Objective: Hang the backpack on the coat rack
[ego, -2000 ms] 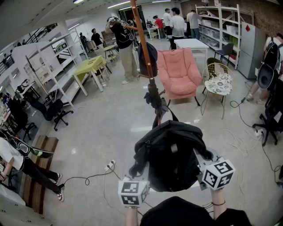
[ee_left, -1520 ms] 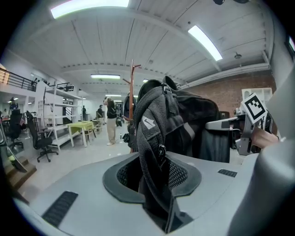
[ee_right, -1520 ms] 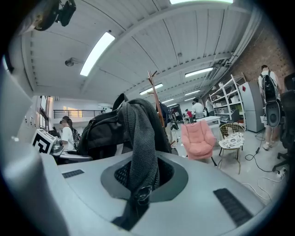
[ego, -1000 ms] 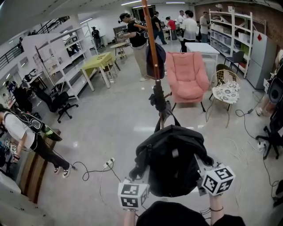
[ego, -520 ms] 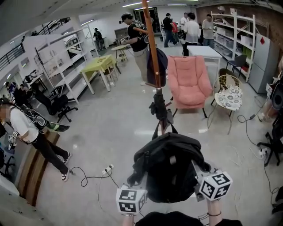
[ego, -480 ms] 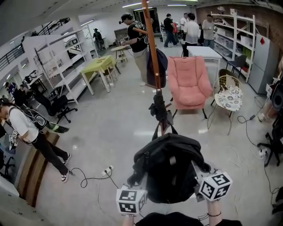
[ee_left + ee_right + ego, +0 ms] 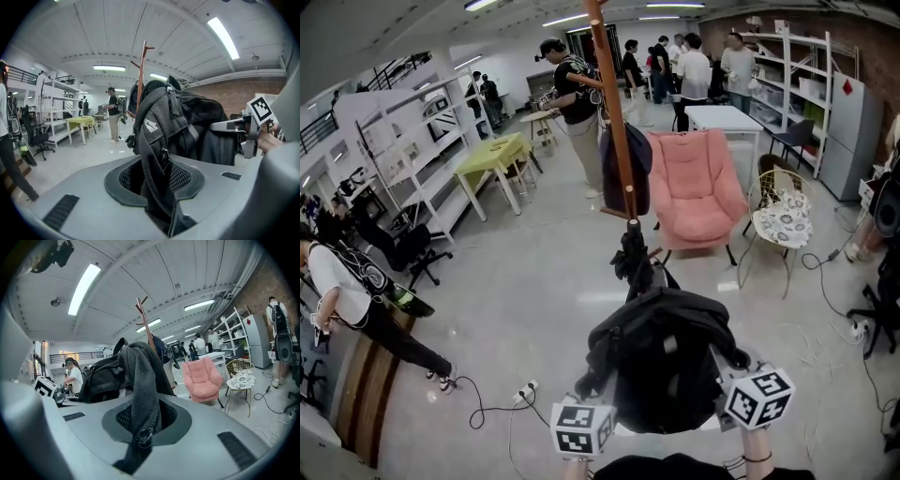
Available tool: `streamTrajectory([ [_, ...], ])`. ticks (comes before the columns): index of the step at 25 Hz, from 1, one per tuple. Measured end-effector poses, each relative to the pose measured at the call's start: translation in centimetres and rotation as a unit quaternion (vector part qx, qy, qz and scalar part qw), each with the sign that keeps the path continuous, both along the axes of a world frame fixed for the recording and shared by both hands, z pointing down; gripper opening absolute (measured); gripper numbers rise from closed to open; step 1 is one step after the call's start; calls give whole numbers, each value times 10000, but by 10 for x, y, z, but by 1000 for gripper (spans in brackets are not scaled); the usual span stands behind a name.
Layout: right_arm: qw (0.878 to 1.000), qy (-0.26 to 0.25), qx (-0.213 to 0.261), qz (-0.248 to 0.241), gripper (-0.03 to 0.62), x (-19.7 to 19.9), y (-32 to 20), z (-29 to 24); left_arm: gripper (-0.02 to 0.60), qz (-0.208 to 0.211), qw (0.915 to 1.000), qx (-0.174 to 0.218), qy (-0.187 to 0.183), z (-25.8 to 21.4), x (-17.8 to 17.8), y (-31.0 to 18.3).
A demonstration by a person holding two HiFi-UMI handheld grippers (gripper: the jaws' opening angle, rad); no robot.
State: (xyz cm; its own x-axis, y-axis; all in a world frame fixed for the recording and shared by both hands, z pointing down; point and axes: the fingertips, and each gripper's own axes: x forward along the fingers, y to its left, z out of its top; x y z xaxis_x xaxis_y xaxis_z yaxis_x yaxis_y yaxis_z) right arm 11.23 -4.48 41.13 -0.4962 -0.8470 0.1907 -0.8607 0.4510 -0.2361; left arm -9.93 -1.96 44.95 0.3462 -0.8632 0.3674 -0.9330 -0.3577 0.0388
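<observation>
A black backpack hangs in front of me between both grippers. My left gripper is shut on its left mesh shoulder strap, which runs down between the jaws. My right gripper is shut on the other mesh strap and stands at the bag's right side. The wooden coat rack rises straight ahead beyond the bag, also seen in both gripper views. A dark blue bag and a black bundle hang on its pole.
A pink armchair and a wire chair with a patterned cushion stand right of the rack. A yellow-green table and shelves are at the left. A person walks at far left. A cable and power strip lie on the floor.
I have moved forward with the backpack, so the coat rack and armchair stand nearer. The person at far left has stepped along. Both grips on the straps are unchanged.
</observation>
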Motion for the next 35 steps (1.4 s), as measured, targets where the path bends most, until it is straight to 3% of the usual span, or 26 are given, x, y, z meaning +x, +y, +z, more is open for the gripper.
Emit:
streamTrajectory([
  [17,9987,-198,212,420,29,-26,-135,-22,112,457,9982,369,-114,-26,-32,-157],
  [35,10000,-79,-46,-34,29,-30,-262,-37,112,94,9998,146,54,-36,-32,-267],
])
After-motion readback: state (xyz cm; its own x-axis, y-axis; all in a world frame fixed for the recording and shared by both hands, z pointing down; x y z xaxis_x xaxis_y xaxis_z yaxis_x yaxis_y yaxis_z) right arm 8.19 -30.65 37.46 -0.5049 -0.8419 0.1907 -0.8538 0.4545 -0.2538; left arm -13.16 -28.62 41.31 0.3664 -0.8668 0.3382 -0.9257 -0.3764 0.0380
